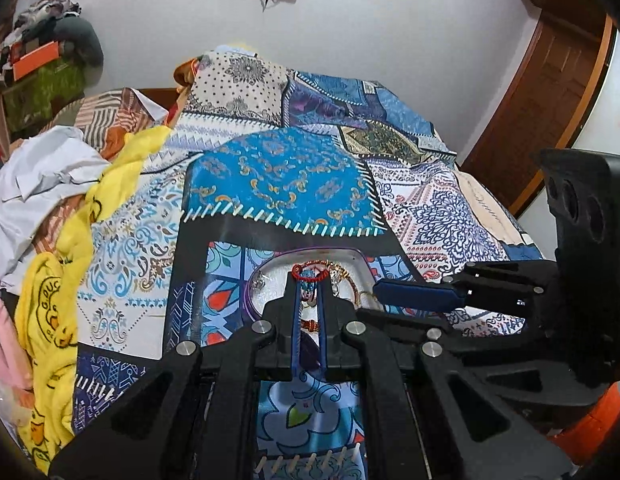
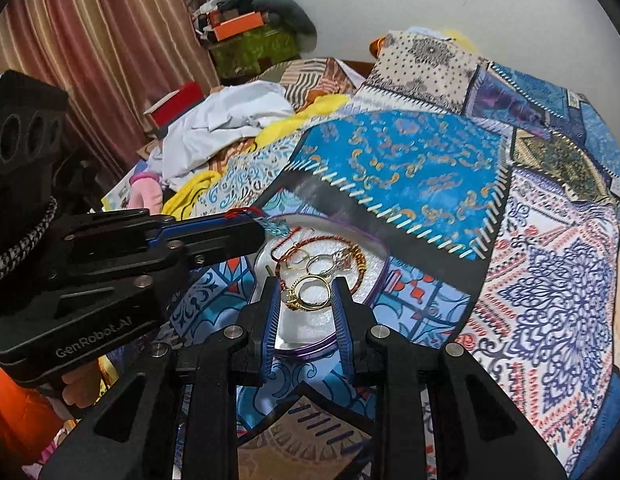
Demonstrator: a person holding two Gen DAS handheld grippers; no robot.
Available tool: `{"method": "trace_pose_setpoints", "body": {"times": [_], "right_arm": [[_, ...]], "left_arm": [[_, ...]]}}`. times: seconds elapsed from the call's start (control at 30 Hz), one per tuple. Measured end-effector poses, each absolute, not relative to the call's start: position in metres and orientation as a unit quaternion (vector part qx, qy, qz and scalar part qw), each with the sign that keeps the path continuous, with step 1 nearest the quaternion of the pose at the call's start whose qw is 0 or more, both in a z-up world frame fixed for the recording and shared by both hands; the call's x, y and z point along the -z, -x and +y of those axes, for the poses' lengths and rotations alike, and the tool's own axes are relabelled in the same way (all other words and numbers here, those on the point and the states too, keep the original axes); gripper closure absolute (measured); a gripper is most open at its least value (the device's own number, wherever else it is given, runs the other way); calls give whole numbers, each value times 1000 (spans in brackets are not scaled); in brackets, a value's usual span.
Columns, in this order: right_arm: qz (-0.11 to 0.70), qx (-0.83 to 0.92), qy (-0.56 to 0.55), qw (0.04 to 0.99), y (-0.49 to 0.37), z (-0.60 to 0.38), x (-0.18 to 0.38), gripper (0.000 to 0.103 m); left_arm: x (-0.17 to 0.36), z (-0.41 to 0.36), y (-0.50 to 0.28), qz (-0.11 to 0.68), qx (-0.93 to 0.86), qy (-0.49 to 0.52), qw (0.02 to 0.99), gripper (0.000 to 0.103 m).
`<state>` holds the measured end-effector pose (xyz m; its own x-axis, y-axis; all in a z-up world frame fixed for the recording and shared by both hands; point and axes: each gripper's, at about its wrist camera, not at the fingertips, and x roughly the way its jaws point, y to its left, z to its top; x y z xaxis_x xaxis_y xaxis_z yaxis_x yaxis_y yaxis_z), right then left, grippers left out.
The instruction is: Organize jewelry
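A round purple-rimmed tray [image 2: 383, 268] with a white lining lies on the patchwork bedspread; it also shows in the left wrist view [image 1: 359, 258]. It holds gold rings [image 2: 310, 290], thin hoops [image 2: 315, 262] and a red-brown cord bracelet [image 2: 355, 256]. My left gripper [image 1: 310, 280] is shut on a red thread bracelet [image 1: 311, 274] with a light blue bead charm [image 2: 276, 227], held just above the tray's far left edge; it also shows in the right wrist view [image 2: 250, 216]. My right gripper [image 2: 306, 294] is open, its fingers either side of the gold rings.
The patchwork bedspread [image 2: 409, 168] covers the bed. Yellow cloth [image 1: 62, 280] and white cloth [image 1: 38, 184] are heaped at the left. A stack of clothes and an orange box [image 2: 238, 26] stands by the curtain. A wooden door [image 1: 549, 92] is at the right.
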<state>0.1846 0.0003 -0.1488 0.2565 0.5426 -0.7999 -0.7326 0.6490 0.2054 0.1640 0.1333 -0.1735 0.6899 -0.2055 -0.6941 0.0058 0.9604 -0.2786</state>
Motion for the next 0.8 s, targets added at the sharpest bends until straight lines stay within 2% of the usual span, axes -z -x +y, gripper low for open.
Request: {"method": "trace_pose_setpoints", "body": {"times": [0.37, 0.5, 0.8], "right_arm": [[483, -398, 118, 771, -188, 8, 161, 79], [489, -397, 107, 770, -189, 6, 157, 72], [433, -384, 77, 812, -175, -21, 102, 72]], "left_arm": [[169, 141, -162, 391, 45, 132, 910, 98], [159, 139, -156, 385, 37, 120, 914, 96], [107, 130, -124, 336, 22, 95, 937, 91]]}}
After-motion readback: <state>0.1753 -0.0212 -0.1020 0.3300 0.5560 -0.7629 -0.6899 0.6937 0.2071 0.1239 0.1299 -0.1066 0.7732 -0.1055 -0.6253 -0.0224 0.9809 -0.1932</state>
